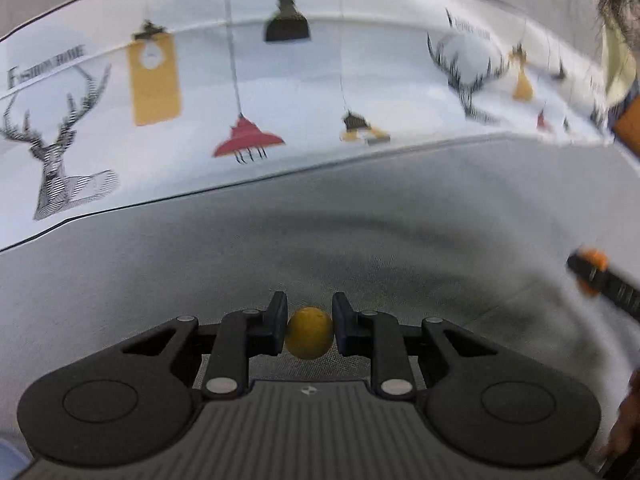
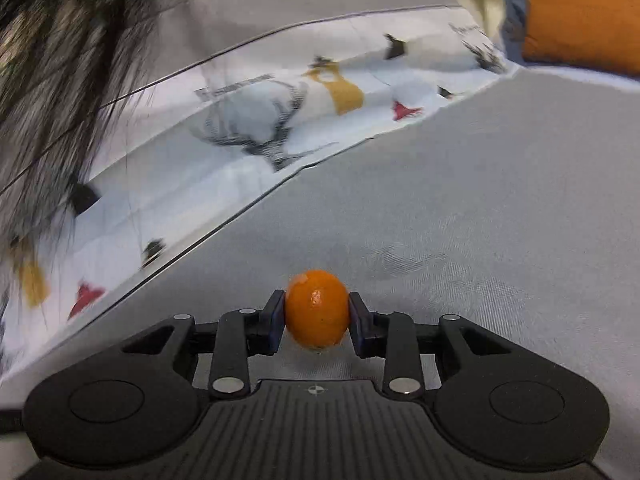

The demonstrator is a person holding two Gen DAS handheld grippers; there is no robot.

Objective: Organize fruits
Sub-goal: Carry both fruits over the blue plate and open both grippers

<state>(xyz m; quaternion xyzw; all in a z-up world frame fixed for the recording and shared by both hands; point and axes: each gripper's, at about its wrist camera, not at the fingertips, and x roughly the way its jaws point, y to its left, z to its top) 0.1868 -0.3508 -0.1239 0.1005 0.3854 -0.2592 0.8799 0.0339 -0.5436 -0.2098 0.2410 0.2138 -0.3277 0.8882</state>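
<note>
In the left wrist view my left gripper (image 1: 309,326) is shut on a small round yellow fruit (image 1: 309,338), pinched between its two dark pads above a grey fabric surface (image 1: 360,232). At that view's right edge the other gripper's black fingers show with an orange fruit (image 1: 594,264) between them. In the right wrist view my right gripper (image 2: 318,312) is shut on a small orange (image 2: 317,308), both pads pressing its sides, lifted over the same grey fabric (image 2: 480,200).
A white cloth printed with stags and hanging lamps (image 1: 248,100) lies behind the grey fabric (image 2: 260,128). A furry dark object (image 2: 60,60) fills the right wrist view's upper left. An orange cushion (image 2: 580,16) sits at the upper right.
</note>
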